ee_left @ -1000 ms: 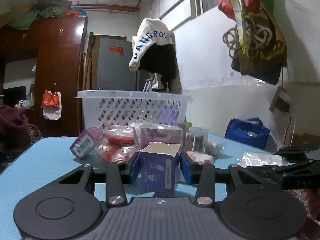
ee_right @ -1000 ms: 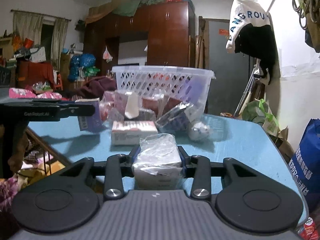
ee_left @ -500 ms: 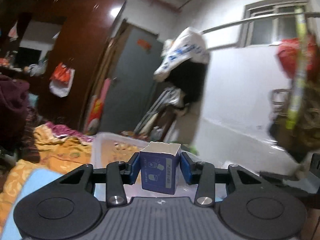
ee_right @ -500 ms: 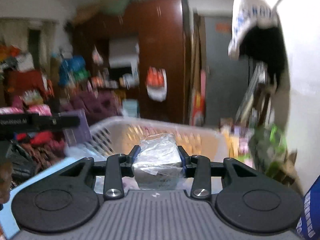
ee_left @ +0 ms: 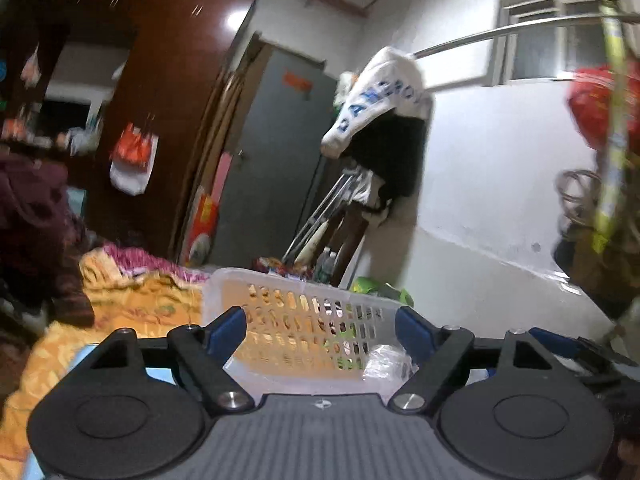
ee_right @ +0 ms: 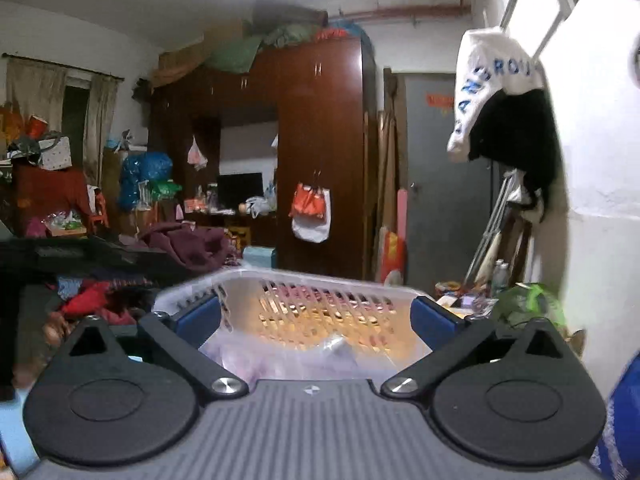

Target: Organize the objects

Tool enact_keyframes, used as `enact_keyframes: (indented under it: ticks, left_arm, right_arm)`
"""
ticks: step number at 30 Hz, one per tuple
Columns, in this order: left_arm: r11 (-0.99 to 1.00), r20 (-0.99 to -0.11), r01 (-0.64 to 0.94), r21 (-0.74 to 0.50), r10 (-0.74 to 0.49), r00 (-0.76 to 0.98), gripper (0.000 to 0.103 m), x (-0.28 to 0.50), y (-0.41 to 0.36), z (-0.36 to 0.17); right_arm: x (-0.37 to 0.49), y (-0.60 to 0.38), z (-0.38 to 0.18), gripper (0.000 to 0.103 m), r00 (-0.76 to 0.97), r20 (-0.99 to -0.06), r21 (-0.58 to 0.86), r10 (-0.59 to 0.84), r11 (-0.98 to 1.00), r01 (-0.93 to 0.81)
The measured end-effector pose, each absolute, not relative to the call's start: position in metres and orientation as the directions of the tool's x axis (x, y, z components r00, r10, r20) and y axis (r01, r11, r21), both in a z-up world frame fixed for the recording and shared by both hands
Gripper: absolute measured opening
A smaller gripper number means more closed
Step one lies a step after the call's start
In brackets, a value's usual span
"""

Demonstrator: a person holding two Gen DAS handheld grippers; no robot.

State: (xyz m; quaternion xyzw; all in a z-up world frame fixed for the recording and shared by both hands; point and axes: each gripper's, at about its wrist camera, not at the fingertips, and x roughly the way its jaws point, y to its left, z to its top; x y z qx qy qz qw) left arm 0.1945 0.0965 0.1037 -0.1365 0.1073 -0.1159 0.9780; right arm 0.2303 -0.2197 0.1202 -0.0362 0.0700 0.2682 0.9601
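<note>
A white perforated plastic basket [ee_left: 304, 304] stands right in front of both grippers; it also shows in the right wrist view [ee_right: 328, 300]. My left gripper [ee_left: 320, 330] is open and empty above the basket's near side. My right gripper [ee_right: 318, 318] is open and empty over the basket. A clear plastic-wrapped packet [ee_right: 332, 354] lies in the basket below the right gripper, and a plastic-wrapped packet [ee_left: 386, 362] shows by the left gripper's right finger. The blue box is out of sight.
A dark wooden wardrobe [ee_right: 316, 152] and grey door [ee_right: 444, 184] stand behind. Clothes hang on the white wall at right [ee_right: 500, 112]. An orange patterned cloth [ee_left: 120, 308] lies left of the basket. The other gripper's arm shows at left [ee_right: 72, 254].
Both grippers rose from the table to the basket and opened. The blue box has left the left gripper and the plastic-wrapped packet has left the right gripper.
</note>
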Motion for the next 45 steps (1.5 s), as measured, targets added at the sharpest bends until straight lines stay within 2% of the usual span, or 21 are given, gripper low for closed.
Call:
enact_keyframes:
  ticks: [2, 5, 8, 11, 12, 13, 16, 19, 22, 26, 27, 29, 30, 32, 33, 38, 45]
  left_arm:
    - [0.957, -0.204, 0.178, -0.231, -0.227, 0.952, 0.090, 0.165, 0.095, 0.090]
    - [0.972, -0.245, 0.170, -0.162, -0.206, 0.947, 0.090, 0.132, 0.092, 0.060]
    - [0.969, -0.277, 0.187, -0.164, -0.227, 0.934, 0.090, 0.122, 0.097, 0.041]
    - [0.962, -0.302, 0.205, -0.181, -0.252, 0.919, 0.090, 0.123, 0.098, 0.034]
    - [0.964, -0.312, 0.213, -0.162, -0.254, 0.915, 0.090, 0.123, 0.095, 0.032]
    - [0.966, -0.327, 0.216, -0.140, -0.251, 0.911, 0.090, 0.124, 0.091, 0.031]
    - [0.966, -0.361, 0.232, -0.112, -0.257, 0.896, 0.090, 0.124, 0.082, 0.024]
    - [0.964, -0.386, 0.250, -0.091, -0.266, 0.884, 0.090, 0.123, 0.071, 0.021]
    - [0.967, -0.397, 0.252, -0.048, -0.250, 0.883, 0.090, 0.126, 0.057, 0.019]
    - [0.966, -0.434, 0.252, -0.056, -0.251, 0.866, 0.086, 0.138, 0.046, 0.011]
    - [0.966, -0.445, 0.251, -0.061, -0.251, 0.860, 0.083, 0.141, 0.044, 0.010]
    - [0.967, -0.443, 0.244, -0.066, -0.248, 0.861, 0.068, 0.141, 0.043, 0.009]
    - [0.968, -0.437, 0.243, -0.063, -0.246, 0.865, 0.065, 0.140, 0.043, 0.009]
    - [0.970, -0.441, 0.237, -0.052, -0.235, 0.866, 0.045, 0.139, 0.041, 0.008]
    - [0.968, -0.441, 0.243, -0.057, -0.243, 0.864, 0.045, 0.138, 0.042, 0.008]
    - [0.971, -0.309, 0.227, -0.079, -0.241, 0.920, 0.044, 0.118, 0.049, 0.011]
    - [0.963, -0.196, 0.237, -0.129, -0.259, 0.946, 0.044, 0.102, 0.061, 0.010]
  right_arm:
    - [0.226, -0.239, 0.093, 0.103, 0.846, -0.256, -0.019, 0.467, 0.873, -0.488]
    - [0.243, -0.269, 0.051, 0.103, 0.763, -0.469, 0.148, 0.445, 0.891, -0.428]
    - [0.256, -0.277, 0.032, 0.103, 0.723, -0.534, 0.180, 0.438, 0.895, -0.409]
    - [0.257, -0.266, 0.033, 0.101, 0.725, -0.535, 0.158, 0.433, 0.895, -0.418]
    - [0.258, -0.261, 0.033, 0.097, 0.722, -0.539, 0.142, 0.434, 0.891, -0.431]
    - [0.260, -0.257, 0.032, 0.086, 0.709, -0.552, 0.134, 0.438, 0.886, -0.443]
    - [0.266, -0.258, 0.029, 0.060, 0.683, -0.566, 0.141, 0.462, 0.870, -0.472]
    - [0.262, -0.269, 0.024, 0.052, 0.675, -0.560, 0.158, 0.480, 0.862, -0.481]
    - [0.257, -0.269, 0.025, 0.051, 0.702, -0.535, 0.146, 0.471, 0.870, -0.472]
    - [0.249, -0.277, 0.028, 0.051, 0.755, -0.457, 0.165, 0.470, 0.879, -0.447]
    - [0.246, -0.280, 0.029, 0.051, 0.768, -0.437, 0.170, 0.468, 0.882, -0.440]
    - [0.242, -0.282, 0.030, 0.051, 0.794, -0.405, 0.169, 0.453, 0.891, -0.422]
    - [0.241, -0.282, 0.031, 0.051, 0.801, -0.395, 0.167, 0.450, 0.892, -0.419]
    - [0.237, -0.283, 0.032, 0.051, 0.813, -0.372, 0.164, 0.448, 0.894, -0.418]
    - [0.236, -0.283, 0.033, 0.051, 0.819, -0.358, 0.161, 0.448, 0.894, -0.418]
    - [0.213, -0.287, 0.035, 0.051, 0.871, -0.216, 0.114, 0.442, 0.897, -0.427]
    - [0.210, -0.285, 0.036, 0.051, 0.881, -0.174, 0.099, 0.439, 0.898, -0.428]
